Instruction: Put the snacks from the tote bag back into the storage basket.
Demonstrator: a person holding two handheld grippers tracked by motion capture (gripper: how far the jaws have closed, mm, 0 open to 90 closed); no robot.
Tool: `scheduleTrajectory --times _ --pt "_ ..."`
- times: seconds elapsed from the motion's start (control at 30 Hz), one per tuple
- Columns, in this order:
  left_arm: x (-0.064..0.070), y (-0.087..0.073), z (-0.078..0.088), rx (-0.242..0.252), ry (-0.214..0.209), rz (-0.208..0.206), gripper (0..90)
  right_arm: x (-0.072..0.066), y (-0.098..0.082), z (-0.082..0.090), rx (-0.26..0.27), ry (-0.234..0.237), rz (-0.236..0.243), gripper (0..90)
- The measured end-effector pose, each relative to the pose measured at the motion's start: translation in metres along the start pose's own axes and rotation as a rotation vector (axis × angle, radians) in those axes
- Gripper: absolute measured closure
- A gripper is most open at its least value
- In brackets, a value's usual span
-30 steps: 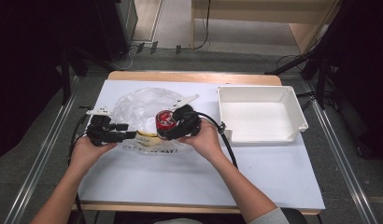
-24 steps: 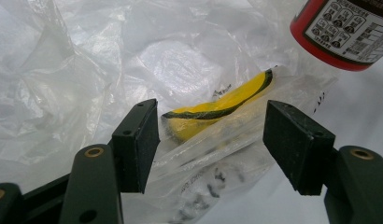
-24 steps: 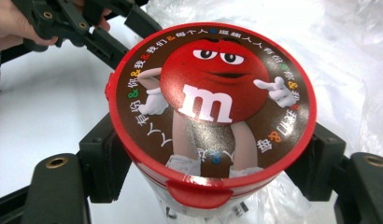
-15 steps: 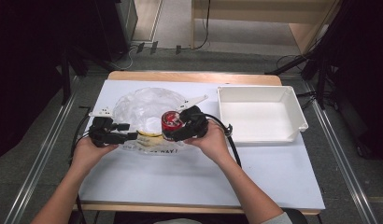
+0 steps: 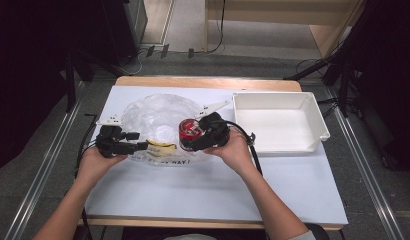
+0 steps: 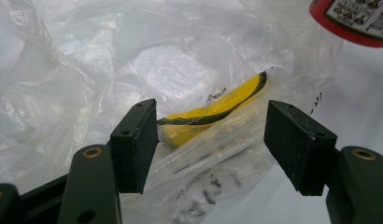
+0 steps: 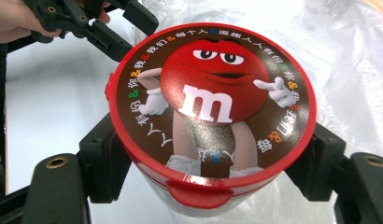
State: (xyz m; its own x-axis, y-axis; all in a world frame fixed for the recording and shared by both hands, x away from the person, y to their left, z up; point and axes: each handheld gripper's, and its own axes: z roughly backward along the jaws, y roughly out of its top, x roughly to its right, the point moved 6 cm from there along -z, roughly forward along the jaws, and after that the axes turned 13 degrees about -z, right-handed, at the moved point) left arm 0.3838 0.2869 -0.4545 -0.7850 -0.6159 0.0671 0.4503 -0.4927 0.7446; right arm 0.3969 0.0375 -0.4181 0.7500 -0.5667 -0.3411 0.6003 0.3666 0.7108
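A red candy tub point(image 5: 189, 133) with a cartoon lid point(image 7: 213, 102) is clamped at its sides by my right gripper point(image 5: 197, 137), which is shut on it point(image 7: 212, 161) just over the near right edge of a crumpled clear plastic bag point(image 5: 158, 114). My left gripper point(image 5: 141, 146) is open at the bag's near left edge. Its jaws point(image 6: 210, 126) straddle a fold of the bag point(image 6: 77, 70) without pinching it. A yellow packet point(image 6: 213, 112) with a dark stripe lies inside, also seen from above as the yellow packet point(image 5: 160, 145).
An empty white tray point(image 5: 318, 117) stands to the right on the white table top point(image 5: 208, 190). The tub's red base point(image 6: 358, 18) hangs at the top right of the left gripper view. The left gripper point(image 7: 87, 21) and hand appear beyond the tub.
My right gripper has carried the tub a little to the right, away from the bag's middle. The left gripper has stayed open at the bag's edge.
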Motion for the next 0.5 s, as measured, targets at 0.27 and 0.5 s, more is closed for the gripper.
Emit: scheduleTrajectory --times 0.27,0.5 --pt "0.002 0.000 -0.001 -0.004 -0.010 -0.007 36.5 0.006 0.000 0.013 0.010 -0.007 -0.006 26.4" --pt "0.003 0.001 -0.001 -0.010 -0.007 -0.013 36.8 0.012 -0.002 0.020 0.014 -0.017 -0.007 26.4"
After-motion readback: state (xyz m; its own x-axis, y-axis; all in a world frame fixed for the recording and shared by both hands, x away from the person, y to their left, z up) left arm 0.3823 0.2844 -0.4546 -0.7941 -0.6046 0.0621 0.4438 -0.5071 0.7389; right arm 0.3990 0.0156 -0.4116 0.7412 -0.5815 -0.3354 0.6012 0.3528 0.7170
